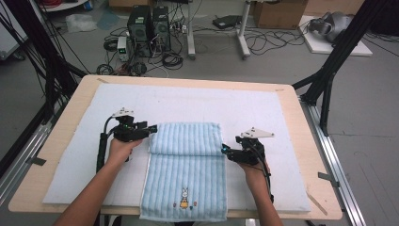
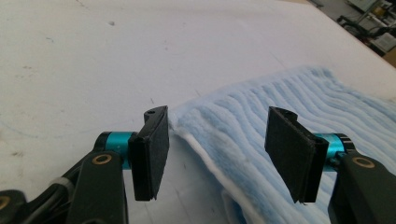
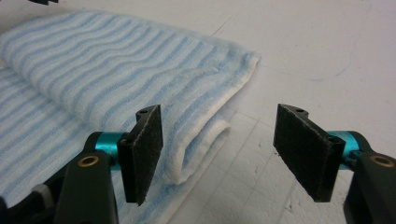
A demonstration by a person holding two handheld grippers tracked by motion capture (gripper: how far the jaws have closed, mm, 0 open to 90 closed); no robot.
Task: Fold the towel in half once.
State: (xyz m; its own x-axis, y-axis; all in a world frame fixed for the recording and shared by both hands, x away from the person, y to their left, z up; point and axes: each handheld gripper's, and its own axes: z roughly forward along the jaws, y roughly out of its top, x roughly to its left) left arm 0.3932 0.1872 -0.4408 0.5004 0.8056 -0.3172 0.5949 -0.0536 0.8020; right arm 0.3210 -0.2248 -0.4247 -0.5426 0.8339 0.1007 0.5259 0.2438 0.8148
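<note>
Now we hold both grippers' fingers open, left gripper [image 1: 151, 128] and right gripper [image 1: 225, 149] flanking the fold, since the pale blue striped terry towel [image 1: 186, 169] lies folded on the white-padded counter [image 1: 263, 110].

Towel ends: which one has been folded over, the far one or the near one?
The far end of the towel, lying doubled between the two hand-held grippers. The near end lies flat in one layer, showing the little rabbit picture at the table edge.

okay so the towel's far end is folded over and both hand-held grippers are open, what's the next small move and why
Probably re-grip the fold's two ends and carry it toward the near edge. The towel is only partly folded, and the left hand-held gripper and right hand-held gripper sit open at those ends.
</note>
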